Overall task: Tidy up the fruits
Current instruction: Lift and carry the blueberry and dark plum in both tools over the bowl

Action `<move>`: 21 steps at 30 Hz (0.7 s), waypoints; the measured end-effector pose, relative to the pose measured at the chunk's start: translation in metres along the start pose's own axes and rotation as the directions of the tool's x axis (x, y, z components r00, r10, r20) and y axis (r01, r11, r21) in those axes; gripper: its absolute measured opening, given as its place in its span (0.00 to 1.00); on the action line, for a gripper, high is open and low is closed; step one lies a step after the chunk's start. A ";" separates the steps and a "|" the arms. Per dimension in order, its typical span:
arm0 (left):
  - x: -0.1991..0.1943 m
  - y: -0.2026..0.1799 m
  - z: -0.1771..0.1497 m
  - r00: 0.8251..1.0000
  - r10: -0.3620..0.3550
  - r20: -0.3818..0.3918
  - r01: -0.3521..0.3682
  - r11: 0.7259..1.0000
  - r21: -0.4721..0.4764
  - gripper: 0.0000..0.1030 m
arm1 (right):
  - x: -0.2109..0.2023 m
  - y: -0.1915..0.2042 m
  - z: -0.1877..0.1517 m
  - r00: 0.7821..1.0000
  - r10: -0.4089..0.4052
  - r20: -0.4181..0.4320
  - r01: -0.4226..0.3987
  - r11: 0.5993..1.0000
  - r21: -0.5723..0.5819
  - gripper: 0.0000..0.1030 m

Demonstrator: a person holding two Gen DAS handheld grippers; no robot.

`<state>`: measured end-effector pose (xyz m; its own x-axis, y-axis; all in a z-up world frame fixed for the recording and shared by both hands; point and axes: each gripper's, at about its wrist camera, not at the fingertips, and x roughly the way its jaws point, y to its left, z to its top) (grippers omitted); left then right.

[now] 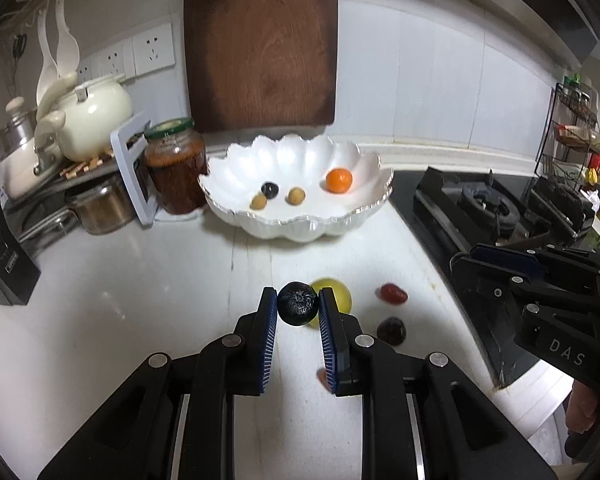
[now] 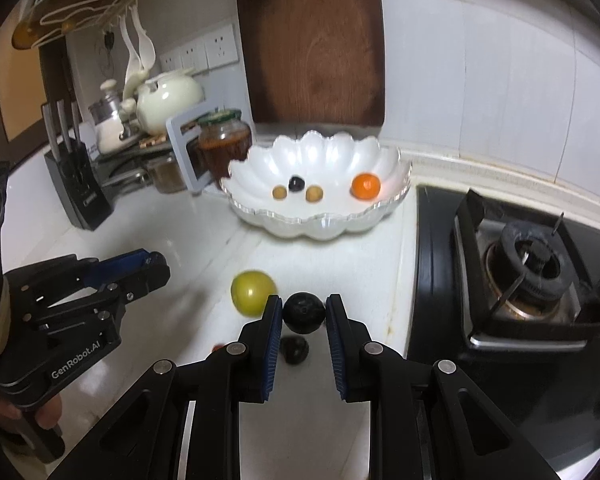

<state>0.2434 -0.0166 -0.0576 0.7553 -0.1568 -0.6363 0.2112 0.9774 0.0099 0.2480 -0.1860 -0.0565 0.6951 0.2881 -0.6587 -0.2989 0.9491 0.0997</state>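
Fruit is being gathered on a white desk [image 1: 140,280]. A wrinkled round black fruit [image 1: 297,304] is clamped between the left gripper [image 1: 298,308] fingers, and a smooth dark round fruit [image 2: 303,312] between the right gripper [image 2: 303,314] fingers, both short of the scalloped white bowl [image 1: 300,224]. Both fruits are judged light, soft and easily bruised; they are best pinched gently across the widest part.

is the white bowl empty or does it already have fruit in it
Not empty. The white scalloped bowl holds an orange fruit, a small dark fruit and two small tan ones, seen in both wrist views.
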 end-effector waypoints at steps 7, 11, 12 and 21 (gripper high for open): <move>-0.005 0.000 0.019 0.998 0.011 0.055 -0.011 1.000 0.003 0.21 | -0.006 -0.002 0.019 0.997 0.004 0.076 -0.003 1.000 -0.007 0.23; -0.007 0.000 0.033 0.995 0.013 0.095 -0.014 1.000 0.009 0.21 | -0.008 -0.004 0.033 0.992 -0.002 0.124 0.003 1.000 -0.007 0.23; -0.007 0.000 0.036 0.995 0.011 0.103 -0.013 1.000 0.011 0.21 | -0.008 -0.005 0.037 0.991 -0.003 0.133 0.004 1.000 -0.006 0.23; 0.004 -0.002 0.065 0.987 0.012 0.157 -0.015 1.000 0.018 0.21 | -0.002 -0.011 0.064 0.979 -0.008 0.204 0.010 1.000 -0.010 0.23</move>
<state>0.2866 -0.0284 -0.0101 0.8460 -0.1653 -0.5070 0.2110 0.9769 0.0335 0.2914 -0.1887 -0.0085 0.8161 0.3005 -0.4936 -0.2984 0.9506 0.0854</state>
